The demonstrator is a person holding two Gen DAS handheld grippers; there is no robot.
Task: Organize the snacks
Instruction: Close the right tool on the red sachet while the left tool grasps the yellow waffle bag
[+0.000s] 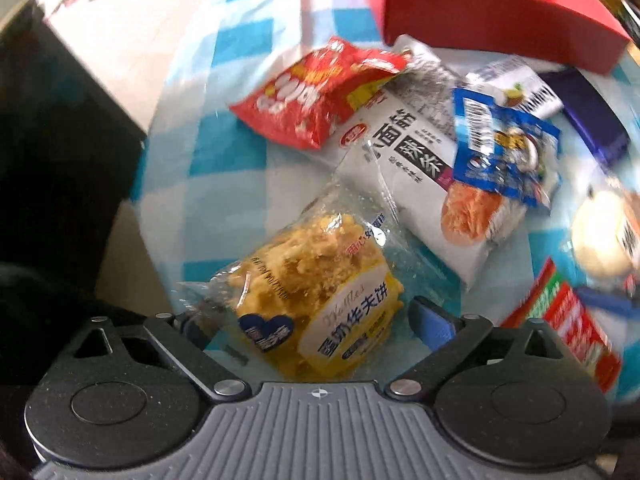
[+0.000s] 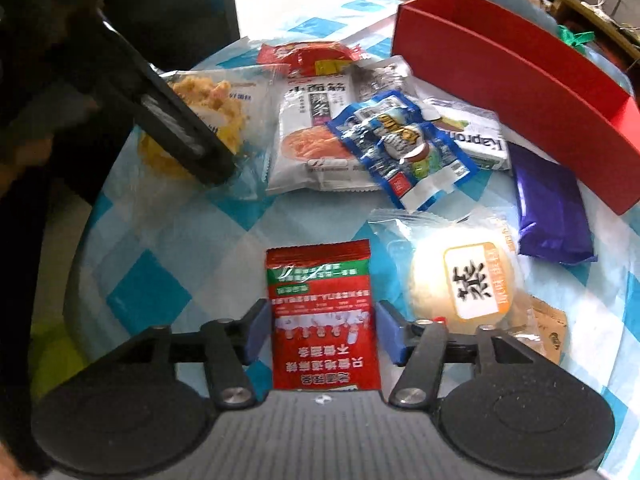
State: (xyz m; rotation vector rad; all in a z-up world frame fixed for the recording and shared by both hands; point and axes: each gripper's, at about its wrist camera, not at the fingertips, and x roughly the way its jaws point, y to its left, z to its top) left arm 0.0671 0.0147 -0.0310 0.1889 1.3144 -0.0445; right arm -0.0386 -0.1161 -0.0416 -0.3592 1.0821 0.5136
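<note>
Left gripper (image 1: 316, 320), fingers spread wide, straddling the yellow waffle packet (image 1: 316, 300) at the near left edge of the checked tabletop (image 1: 224, 200); left finger hidden behind the wrapper, blue right pad (image 1: 434, 322) just beside it, contact not discernible. Right gripper (image 2: 322, 330), fingers likewise parted, flanking the red sachet (image 2: 322, 316) lying flat between the pads (image 2: 256, 330), narrow gaps on both sides. Beyond: white noodle pack (image 2: 312, 132), blue pouch (image 2: 400, 148), round bun (image 2: 464, 280), purple bar (image 2: 552, 208), red box (image 2: 520, 88) at the far edge.
</note>
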